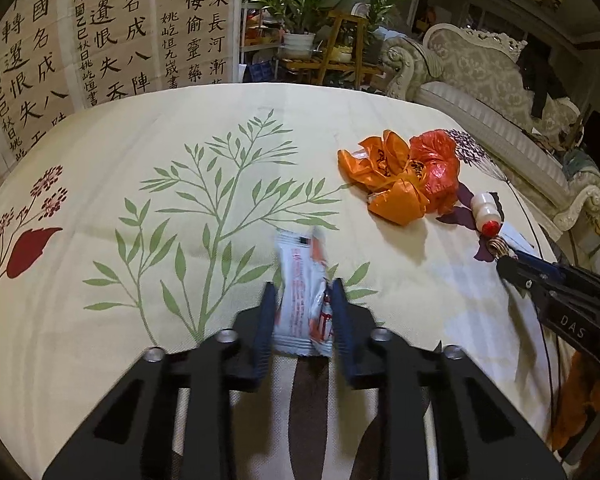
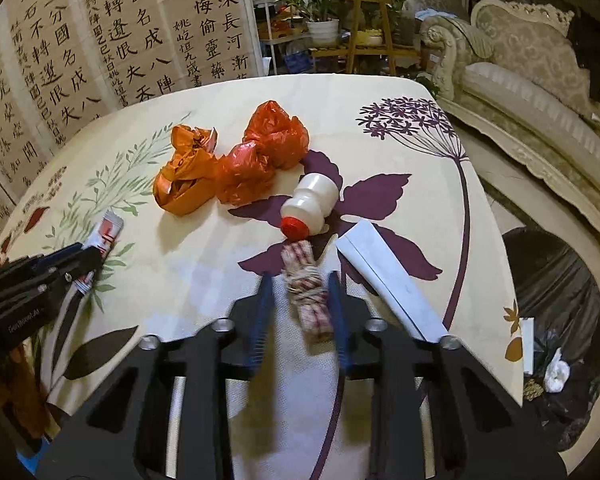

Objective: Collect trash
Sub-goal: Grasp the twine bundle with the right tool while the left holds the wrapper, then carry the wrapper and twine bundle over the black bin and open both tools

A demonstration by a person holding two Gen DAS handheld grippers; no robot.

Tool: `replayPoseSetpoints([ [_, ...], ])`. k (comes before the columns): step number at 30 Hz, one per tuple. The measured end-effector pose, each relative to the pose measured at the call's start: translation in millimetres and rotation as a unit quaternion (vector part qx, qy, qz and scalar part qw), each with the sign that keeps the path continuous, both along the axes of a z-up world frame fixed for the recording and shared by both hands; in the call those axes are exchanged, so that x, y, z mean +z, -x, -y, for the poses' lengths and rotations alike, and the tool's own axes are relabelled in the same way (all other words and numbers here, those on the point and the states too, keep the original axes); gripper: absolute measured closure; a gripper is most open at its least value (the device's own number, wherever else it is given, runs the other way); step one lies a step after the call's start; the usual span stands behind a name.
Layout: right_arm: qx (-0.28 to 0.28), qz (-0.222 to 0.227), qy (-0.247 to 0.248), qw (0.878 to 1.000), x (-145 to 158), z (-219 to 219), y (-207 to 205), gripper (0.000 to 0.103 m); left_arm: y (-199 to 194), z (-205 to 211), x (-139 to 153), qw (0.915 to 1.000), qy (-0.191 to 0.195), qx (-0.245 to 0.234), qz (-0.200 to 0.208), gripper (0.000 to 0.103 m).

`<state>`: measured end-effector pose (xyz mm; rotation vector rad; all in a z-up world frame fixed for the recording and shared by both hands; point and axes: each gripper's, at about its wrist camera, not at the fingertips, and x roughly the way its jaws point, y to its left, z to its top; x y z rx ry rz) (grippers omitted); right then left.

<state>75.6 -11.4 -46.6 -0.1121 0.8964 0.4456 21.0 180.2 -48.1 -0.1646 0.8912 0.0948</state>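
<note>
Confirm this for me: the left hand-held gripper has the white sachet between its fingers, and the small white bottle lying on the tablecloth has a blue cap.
One detail is wrong: the small white bottle has a red cap, not blue, as the right wrist view shows. The rest holds: the left hand-held gripper has the white sachet between its fingers, and the bottle lies on the tablecloth.

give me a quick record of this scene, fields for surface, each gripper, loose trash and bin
surface: cream floral tablecloth
left gripper: shut on white and red snack wrapper
right gripper: jaws around red-and-white patterned wrapper roll, contact unclear
loose trash: crumpled orange and red plastic bags; small white bottle with red cap; flat white paper strip
bin: black-lined bin, right of table
</note>
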Motion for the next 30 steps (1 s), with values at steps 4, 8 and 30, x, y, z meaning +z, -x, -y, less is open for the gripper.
replayPoseSetpoints([
  [4, 0.001, 0.003, -0.002, 1.000, 0, 0, 2, 0.085, 0, 5, 0, 0.9998, -0.017, -0.004, 0.004, 0.082],
  [8, -0.003, 0.011, -0.011, 1.000, 5, 6, 8, 0.085, 4, 6, 3, 0.9998, -0.015, -0.005, 0.014, 0.084],
  [30, -0.154, 0.113, -0.016, 0.981, 43, 129, 40, 0.085, 1, 130, 47, 0.9876, 0.010, -0.116, 0.105, 0.084],
])
